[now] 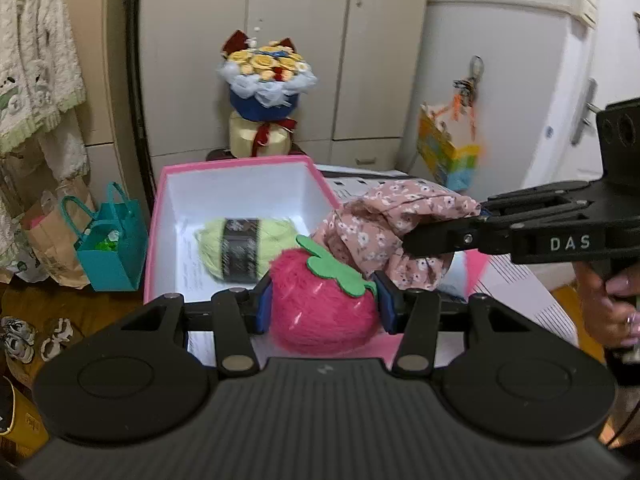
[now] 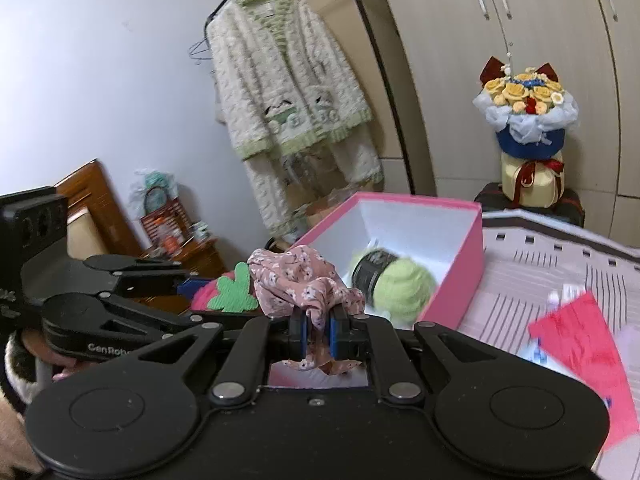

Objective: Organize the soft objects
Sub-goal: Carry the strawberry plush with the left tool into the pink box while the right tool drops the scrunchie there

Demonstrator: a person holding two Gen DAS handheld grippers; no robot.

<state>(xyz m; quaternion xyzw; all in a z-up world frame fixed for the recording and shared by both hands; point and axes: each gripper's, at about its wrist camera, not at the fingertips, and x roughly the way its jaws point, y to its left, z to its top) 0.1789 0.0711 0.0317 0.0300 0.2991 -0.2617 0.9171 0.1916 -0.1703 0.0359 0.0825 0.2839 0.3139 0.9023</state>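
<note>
My left gripper [image 1: 323, 303] is shut on a fuzzy pink strawberry plush [image 1: 320, 312] with a green felt leaf, held just in front of the open pink box [image 1: 240, 165]. A light green yarn ball [image 1: 240, 246] with a dark band lies inside the box; it also shows in the right wrist view [image 2: 396, 286]. My right gripper [image 2: 318, 332] is shut on a pink floral cloth [image 2: 300, 276] and holds it beside the strawberry [image 2: 232, 290], near the box's front edge [image 2: 456, 280]. In the left wrist view the cloth [image 1: 396, 220] hangs from the right gripper [image 1: 440, 236].
The box sits on a white patterned surface [image 2: 560, 264] with a red paper [image 2: 580, 344] on it. A flower bouquet [image 1: 266, 92] stands behind, before cupboards. A teal gift bag [image 1: 108, 248] and shoes [image 1: 24, 336] are on the floor at left. A knit cardigan [image 2: 280, 92] hangs on a rack.
</note>
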